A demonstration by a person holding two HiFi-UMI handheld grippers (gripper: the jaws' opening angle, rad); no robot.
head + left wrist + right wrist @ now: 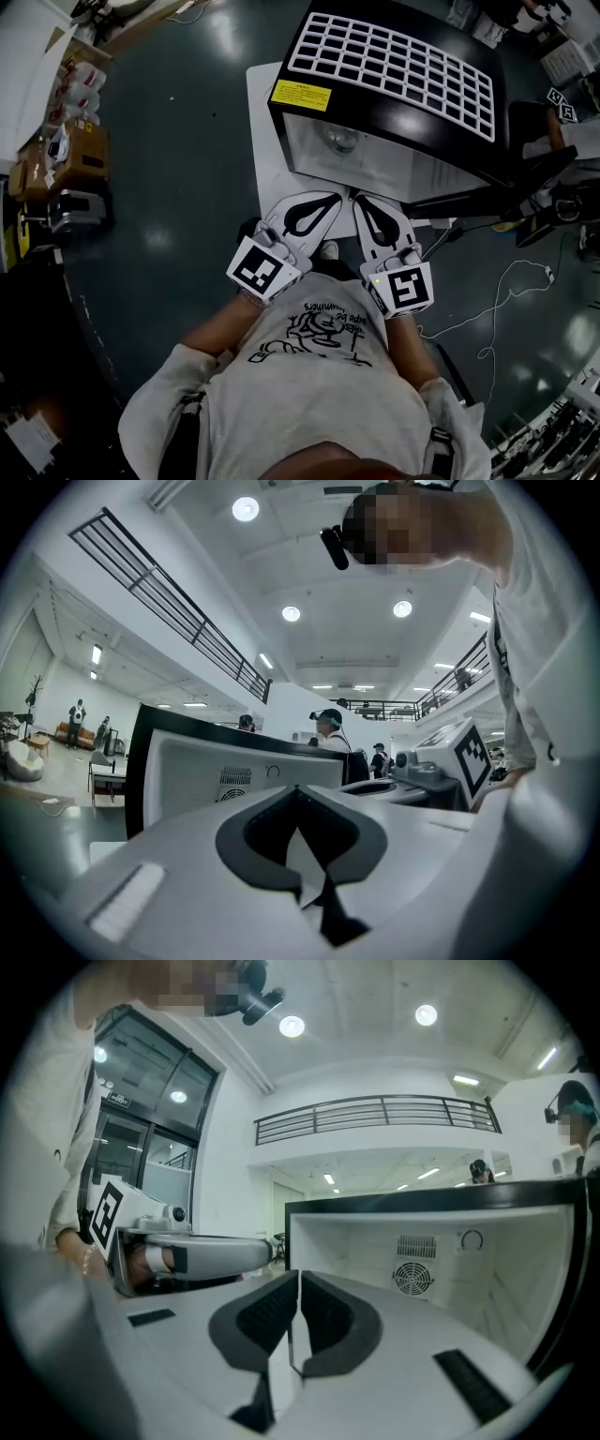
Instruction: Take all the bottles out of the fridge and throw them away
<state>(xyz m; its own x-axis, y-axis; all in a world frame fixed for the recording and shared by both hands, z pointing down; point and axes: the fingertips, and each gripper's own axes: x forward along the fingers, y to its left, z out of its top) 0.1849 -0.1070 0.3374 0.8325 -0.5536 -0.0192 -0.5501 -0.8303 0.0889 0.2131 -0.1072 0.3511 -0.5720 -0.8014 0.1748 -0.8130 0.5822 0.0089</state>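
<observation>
The person stands square to the fridge (pixel 394 66), which sits at 12 o'clock with its open white cavity facing them. The left gripper (pixel 323 202) and the right gripper (pixel 366 208) are held side by side at waist height, close to each other and aimed roughly level at the opening. This looks like a ready stance before reaching in. Both tongs are closed, pads together with nothing between them, so opening them probably comes first.

From the right gripper view the back wall shows only a fan grille (pixel 412 1279) and a dial (pixel 472 1239), and no bottle stands out there. From the head view one pale glassy shape (pixel 342 141) low in the cavity may be a bottle, but I cannot tell.

The fridge rests on a white board (pixel 262 103) laid on a dark, glossy floor (pixel 187 141). A thin cable (pixel 497 300) loops across the floor at 4 o'clock, and cardboard boxes (pixel 80 150) sit at 9 o'clock. The room is a tall white hall with balcony railings (pixel 169 602) and round ceiling lights (pixel 246 508), and other people (pixel 328 728) stand beyond the fridge
</observation>
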